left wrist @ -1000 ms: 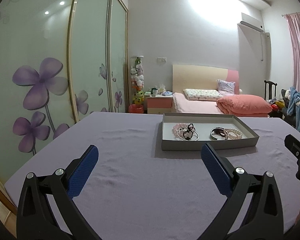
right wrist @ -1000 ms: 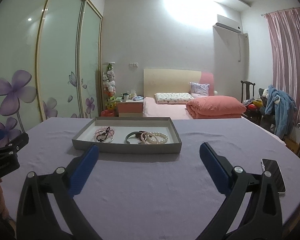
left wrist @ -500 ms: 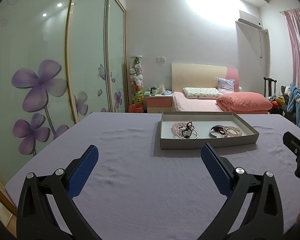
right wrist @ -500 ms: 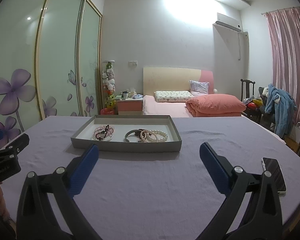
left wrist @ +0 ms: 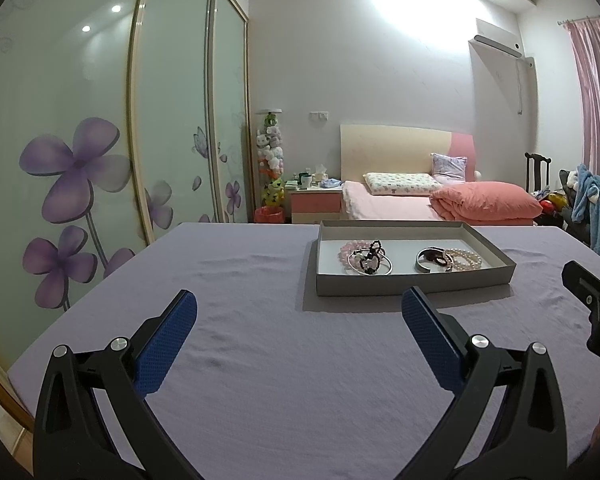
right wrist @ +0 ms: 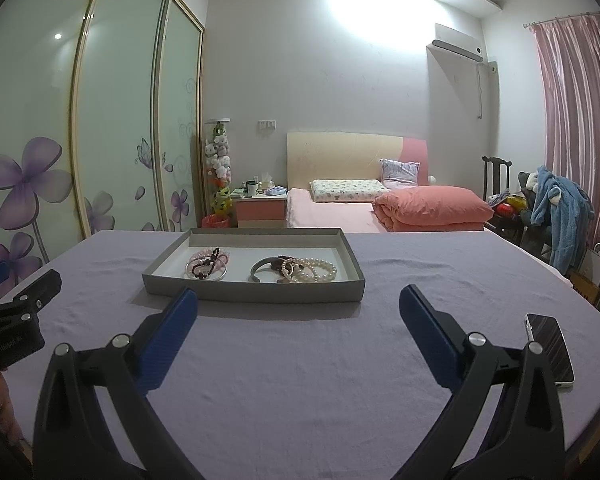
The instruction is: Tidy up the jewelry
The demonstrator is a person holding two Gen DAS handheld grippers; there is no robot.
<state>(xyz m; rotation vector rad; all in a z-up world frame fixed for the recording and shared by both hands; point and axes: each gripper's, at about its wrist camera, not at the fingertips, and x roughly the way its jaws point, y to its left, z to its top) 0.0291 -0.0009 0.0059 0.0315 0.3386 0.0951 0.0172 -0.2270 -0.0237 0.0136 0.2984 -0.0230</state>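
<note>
Phone [right wrist: 549,347] lies on lilac tablecloth [right wrist: 300,360] (right edge); pink bed [right wrist: 380,208] behind.

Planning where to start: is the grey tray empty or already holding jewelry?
Holding jewelry. The grey tray has no lid, and two clusters of bracelets lie inside.

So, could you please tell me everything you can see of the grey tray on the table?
The grey tray is a shallow rectangular box with low walls and a pale floor, seemingly cardboard. It lies flat on the purple tablecloth, beyond both open grippers, touched by neither. Inside, on its left, a pink bead bracelet, a dark bead string and a thin silver bangle overlap; on its right lie a grey cuff bangle, dark beads and pearl bracelets.
</note>
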